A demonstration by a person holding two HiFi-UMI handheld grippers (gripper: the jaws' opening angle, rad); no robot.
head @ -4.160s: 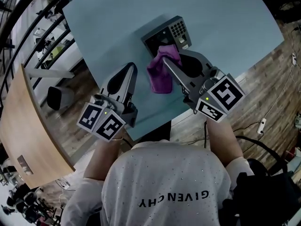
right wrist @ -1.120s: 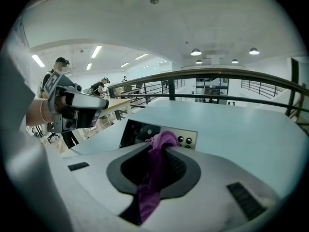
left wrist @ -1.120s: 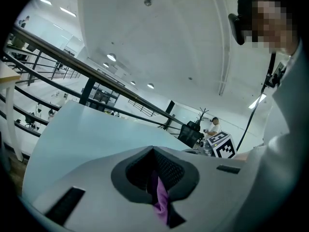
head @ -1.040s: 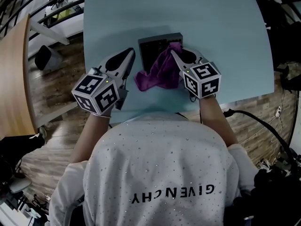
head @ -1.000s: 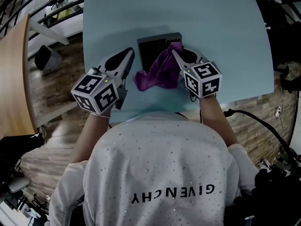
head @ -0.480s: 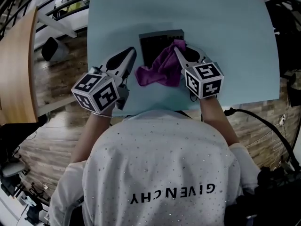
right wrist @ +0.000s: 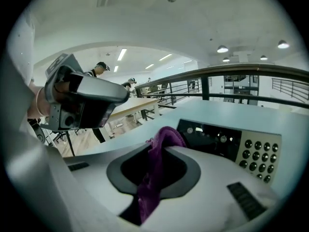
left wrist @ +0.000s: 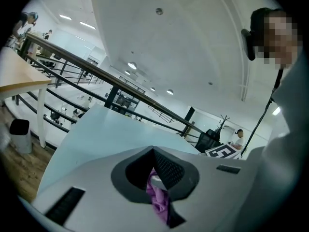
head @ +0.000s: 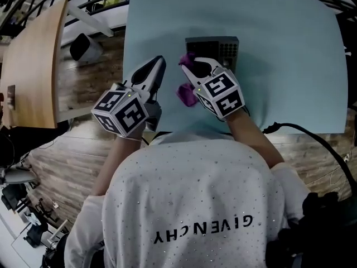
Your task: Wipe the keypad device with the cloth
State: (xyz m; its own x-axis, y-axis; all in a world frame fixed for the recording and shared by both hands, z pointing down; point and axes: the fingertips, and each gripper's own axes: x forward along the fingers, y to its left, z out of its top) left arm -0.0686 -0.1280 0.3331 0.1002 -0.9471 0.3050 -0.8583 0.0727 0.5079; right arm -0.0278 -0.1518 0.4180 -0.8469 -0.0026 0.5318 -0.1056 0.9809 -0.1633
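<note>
Head view: right hand-held gripper (head: 191, 66) clenched on purple cloth (head: 186, 94), at the near left corner of the keypad device (head: 223, 46), mid-surface (head: 290, 66).
Cloth looks soft, light and floppy, so pinch a bunched fold. Device is rigid and may slide. Left hand-held gripper (head: 159, 61) is closed, apparently empty, near the surface's left edge. Count: one cloth, one device, two grippers.

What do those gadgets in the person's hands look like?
The left hand-held gripper and right hand-held gripper are pale grey, with two tapering jaws, dark inner lining and a cube of black-and-white square markers. The person wears a white short-sleeved T-shirt.
</note>
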